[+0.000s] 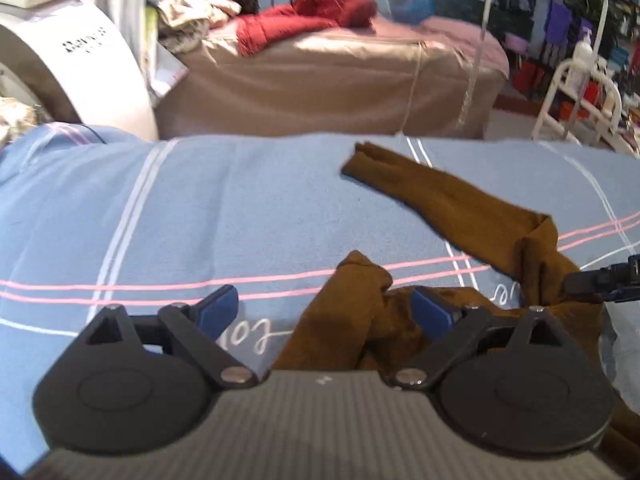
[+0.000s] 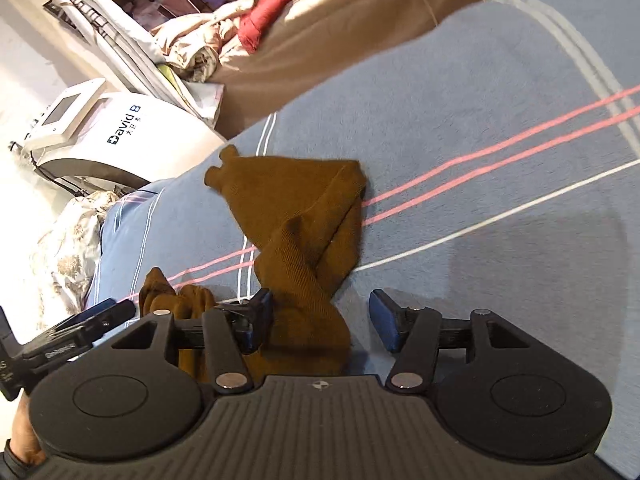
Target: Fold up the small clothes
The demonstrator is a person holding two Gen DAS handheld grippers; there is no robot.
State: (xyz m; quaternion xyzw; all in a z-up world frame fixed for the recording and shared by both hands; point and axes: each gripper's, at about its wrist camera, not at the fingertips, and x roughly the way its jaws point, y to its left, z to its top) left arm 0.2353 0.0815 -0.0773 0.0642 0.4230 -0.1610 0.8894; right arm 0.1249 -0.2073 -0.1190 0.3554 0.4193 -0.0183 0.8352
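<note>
A small brown knit garment [image 1: 460, 204] lies twisted on a blue striped bedsheet [image 1: 240, 208]. One long part stretches away to the upper left; a bunched part lies between my left gripper's fingers. My left gripper [image 1: 324, 308] is open above that bunch. In the right wrist view the same garment [image 2: 304, 224] runs from the far left down between my right gripper's fingers. My right gripper [image 2: 322, 316] is open around the near end, its left pad [image 2: 262, 312] touching the cloth. The left gripper's finger [image 2: 100, 312] shows at the lower left; the right gripper's tip [image 1: 600, 278] shows at the left view's right edge.
A tan-covered bed [image 1: 328, 80] with red cloth [image 1: 320, 12] stands beyond the sheet. A white machine [image 2: 92, 128] stands at the left, a white metal rack [image 1: 576, 92] at the right. A crumpled floral cloth [image 2: 68, 240] lies at the sheet's left edge.
</note>
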